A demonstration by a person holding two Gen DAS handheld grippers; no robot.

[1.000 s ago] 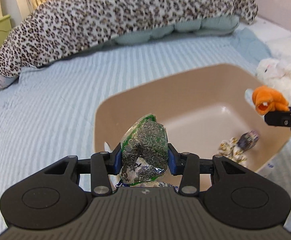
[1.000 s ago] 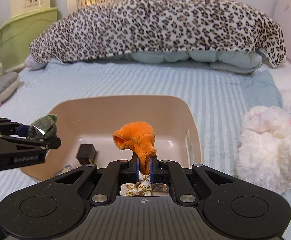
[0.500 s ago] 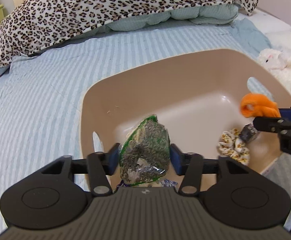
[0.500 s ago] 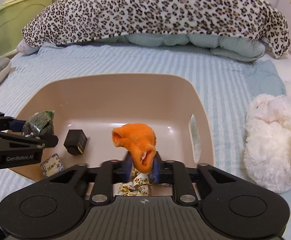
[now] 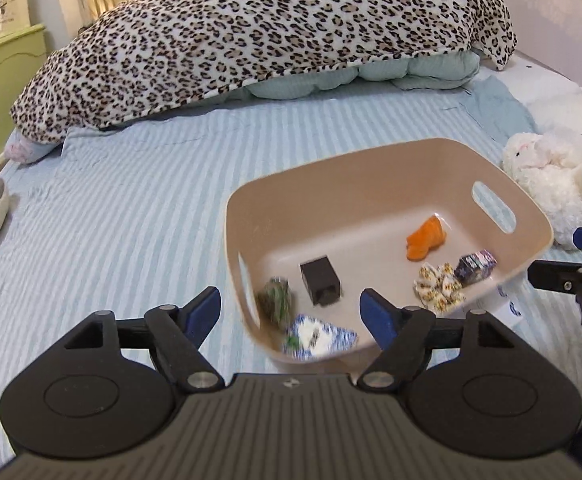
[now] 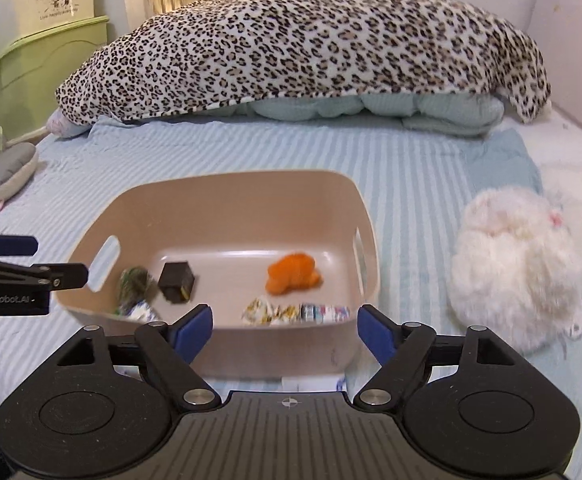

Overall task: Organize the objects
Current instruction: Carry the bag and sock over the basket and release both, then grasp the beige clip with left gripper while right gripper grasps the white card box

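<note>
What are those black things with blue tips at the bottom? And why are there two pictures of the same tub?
Those are two grabbing tools that a person holds, one in each hand. Each has a camera looking forward, so you get two views of one bed. The left gripper and right gripper both have their jaws open, having just opened, with nothing between them. On the striped bed sits a beige tub. Inside lie an orange toy, a small black box, a green seed packet and some patterned bits. A fluffy white plush toy lies beside the tub.
</note>
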